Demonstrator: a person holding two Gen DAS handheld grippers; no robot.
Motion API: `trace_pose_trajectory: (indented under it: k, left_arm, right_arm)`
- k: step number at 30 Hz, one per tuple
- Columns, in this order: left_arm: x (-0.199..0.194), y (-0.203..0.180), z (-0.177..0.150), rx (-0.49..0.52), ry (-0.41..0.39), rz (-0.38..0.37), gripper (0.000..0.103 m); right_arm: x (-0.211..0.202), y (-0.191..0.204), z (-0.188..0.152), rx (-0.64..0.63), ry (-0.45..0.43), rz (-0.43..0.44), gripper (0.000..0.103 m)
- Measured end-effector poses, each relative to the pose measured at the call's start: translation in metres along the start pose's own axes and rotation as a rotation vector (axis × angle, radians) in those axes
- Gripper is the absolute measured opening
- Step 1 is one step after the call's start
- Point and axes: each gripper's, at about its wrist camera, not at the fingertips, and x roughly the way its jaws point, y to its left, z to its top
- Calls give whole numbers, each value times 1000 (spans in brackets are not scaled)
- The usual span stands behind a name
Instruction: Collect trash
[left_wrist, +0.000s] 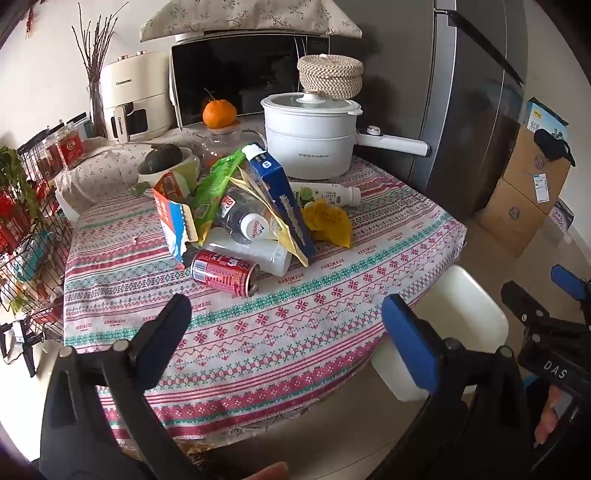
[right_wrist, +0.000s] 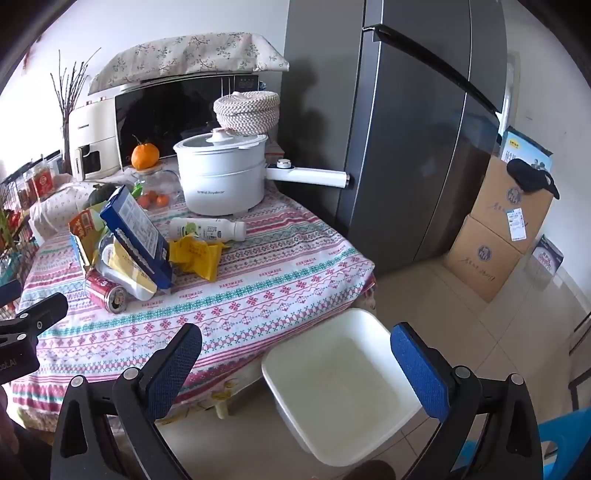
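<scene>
A heap of trash lies on the patterned tablecloth (left_wrist: 295, 332): a red can (left_wrist: 225, 272) on its side, a clear plastic bottle (left_wrist: 243, 218), a blue carton (left_wrist: 282, 206), a green wrapper (left_wrist: 214, 188), a yellow wrapper (left_wrist: 328, 221) and a white bottle (left_wrist: 332, 194). The can (right_wrist: 105, 290) and blue carton (right_wrist: 138, 236) also show in the right wrist view. A white empty bin (right_wrist: 340, 387) stands on the floor by the table's corner. My left gripper (left_wrist: 286, 332) is open above the table's near edge. My right gripper (right_wrist: 295, 362) is open above the bin.
A white electric pot (left_wrist: 312, 136), an orange (left_wrist: 218, 113), a microwave (left_wrist: 236, 74) and an air fryer (left_wrist: 133, 99) stand at the back. A wire rack (left_wrist: 26, 229) is at the left. A fridge (right_wrist: 406, 129) and cardboard boxes (right_wrist: 498, 240) are at the right.
</scene>
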Motion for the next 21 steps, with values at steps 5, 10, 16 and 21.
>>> trace_pose_trajectory:
  k: [5, 10, 16, 21]
  left_arm:
    - [3, -1, -6, -14, 11, -1, 102]
    - [3, 9, 0, -34, 11, -12, 102]
    - [3, 11, 1, -38, 8, -7, 102]
    - [2, 12, -1, -38, 7, -5, 102]
  right_arm:
    - [-1, -2, 2, -12, -26, 4, 103]
    - [3, 8, -4, -8, 2, 12, 103]
    - [5, 7, -1, -5, 22, 25, 103]
    - [6, 7, -2, -5, 26, 25, 103]
